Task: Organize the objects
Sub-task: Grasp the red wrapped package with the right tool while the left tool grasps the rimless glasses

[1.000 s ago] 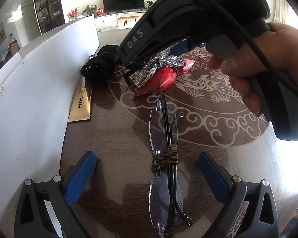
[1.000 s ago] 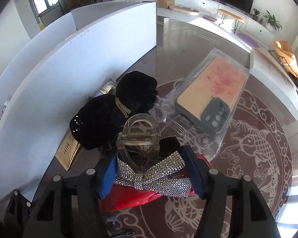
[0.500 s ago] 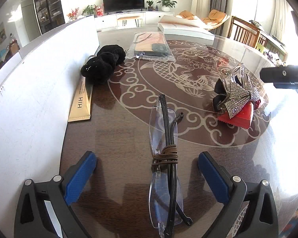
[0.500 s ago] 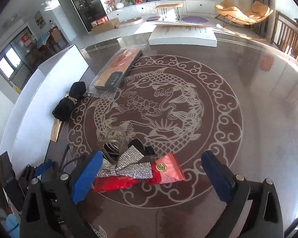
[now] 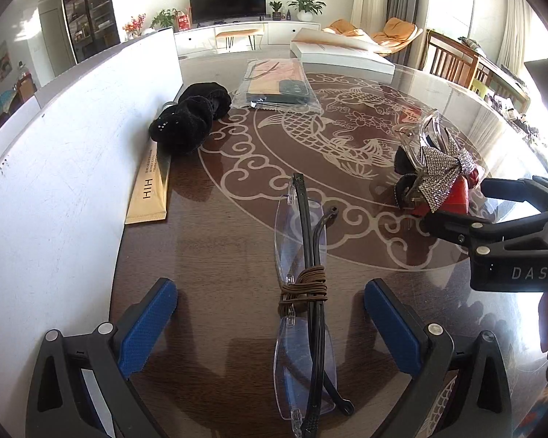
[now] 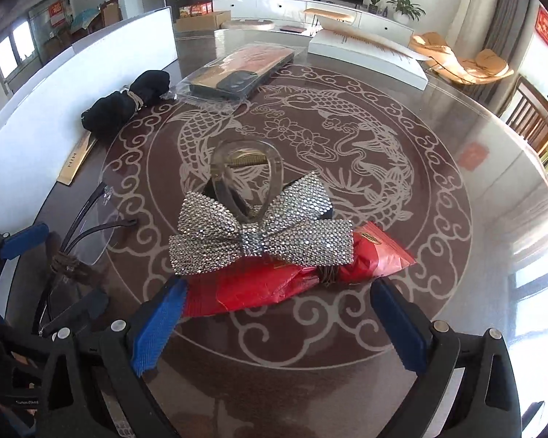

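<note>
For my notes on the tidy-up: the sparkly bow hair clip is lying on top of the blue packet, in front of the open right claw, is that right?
Not quite: the packet under the sparkly bow hair clip is red, not blue. The right wrist view shows the clip resting on it, just ahead of the open right claw, whose pads touch neither.

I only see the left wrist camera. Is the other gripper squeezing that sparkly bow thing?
Observer: No. The right gripper is wide open, and the sparkly bow sits beyond its fingertips.
Operator: What's the red stuff under the bow?
Observer: A long red packet with a gold emblem near one end. The bow lies on top of it.
Operator: Is the black lump just cloth?
Observer: From this side, the black lump has a tan cord tied round its middle.
</note>
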The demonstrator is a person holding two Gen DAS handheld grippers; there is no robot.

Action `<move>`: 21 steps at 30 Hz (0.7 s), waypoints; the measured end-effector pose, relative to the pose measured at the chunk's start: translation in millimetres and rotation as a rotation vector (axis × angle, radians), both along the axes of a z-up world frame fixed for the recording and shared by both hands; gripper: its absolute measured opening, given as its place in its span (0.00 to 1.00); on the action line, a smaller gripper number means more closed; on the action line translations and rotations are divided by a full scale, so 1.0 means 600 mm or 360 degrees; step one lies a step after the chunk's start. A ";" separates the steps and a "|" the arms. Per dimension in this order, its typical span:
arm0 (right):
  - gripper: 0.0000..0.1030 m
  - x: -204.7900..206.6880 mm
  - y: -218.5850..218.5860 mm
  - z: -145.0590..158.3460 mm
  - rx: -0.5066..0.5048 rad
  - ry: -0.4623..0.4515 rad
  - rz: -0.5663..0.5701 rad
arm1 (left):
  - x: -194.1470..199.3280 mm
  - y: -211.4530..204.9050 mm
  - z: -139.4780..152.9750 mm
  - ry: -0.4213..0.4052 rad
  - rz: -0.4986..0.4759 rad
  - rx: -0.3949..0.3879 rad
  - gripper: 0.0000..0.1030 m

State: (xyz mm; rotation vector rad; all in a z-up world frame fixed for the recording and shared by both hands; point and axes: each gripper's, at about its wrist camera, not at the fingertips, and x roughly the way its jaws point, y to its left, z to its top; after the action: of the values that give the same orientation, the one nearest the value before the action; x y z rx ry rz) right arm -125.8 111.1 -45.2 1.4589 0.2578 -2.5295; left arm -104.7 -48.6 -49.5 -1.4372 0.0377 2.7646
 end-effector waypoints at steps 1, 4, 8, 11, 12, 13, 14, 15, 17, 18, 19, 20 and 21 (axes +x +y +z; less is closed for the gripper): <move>0.97 0.000 0.016 -0.002 -0.0014 -0.0002 -0.0045 | 0.000 -0.001 0.000 0.0000 0.0000 0.0000 1.00; 0.97 0.006 0.070 -0.008 -0.0058 -0.0019 -0.0161 | 0.000 -0.001 -0.001 0.0000 0.0001 0.0000 1.00; 1.00 0.023 0.135 -0.008 -0.0062 -0.0007 -0.0312 | 0.000 0.000 -0.001 0.0001 0.0001 0.0000 1.00; 1.00 0.037 0.159 -0.007 -0.0063 0.0014 -0.0349 | 0.001 0.000 -0.002 0.0001 0.0001 0.0000 1.00; 1.00 0.041 0.163 -0.006 -0.0064 0.0021 -0.0355 | 0.001 0.000 -0.002 0.0001 0.0001 -0.0001 1.00; 1.00 0.046 0.167 -0.007 -0.0067 0.0029 -0.0360 | 0.001 0.000 -0.002 0.0001 0.0001 0.0000 1.00; 1.00 0.050 0.171 -0.007 -0.0069 0.0036 -0.0367 | 0.001 0.000 -0.002 0.0000 0.0001 0.0000 1.00; 1.00 0.055 0.175 -0.007 -0.0071 0.0045 -0.0372 | 0.002 0.000 -0.002 0.0000 0.0001 0.0001 1.00; 1.00 0.067 0.183 -0.007 -0.0075 0.0069 -0.0381 | 0.002 -0.001 -0.002 -0.0017 -0.0015 0.0009 1.00; 1.00 0.072 0.187 -0.007 -0.0077 0.0076 -0.0388 | 0.001 0.000 -0.001 -0.0047 -0.0055 0.0005 1.00; 1.00 0.076 0.190 -0.007 -0.0078 0.0076 -0.0396 | 0.000 0.002 0.000 -0.0085 -0.0126 -0.0004 1.00; 1.00 0.079 0.193 -0.007 -0.0079 0.0073 -0.0399 | 0.004 0.002 0.000 -0.0114 -0.0197 -0.0005 1.00; 1.00 0.081 0.195 -0.007 -0.0080 0.0071 -0.0395 | 0.008 0.003 0.000 -0.0131 -0.0243 -0.0008 1.00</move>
State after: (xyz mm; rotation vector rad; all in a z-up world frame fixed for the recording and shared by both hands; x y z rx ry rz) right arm -77.3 228.0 -49.6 1.4996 0.0197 -2.7412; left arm -100.1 -46.6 -49.3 -1.4810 0.1465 2.5841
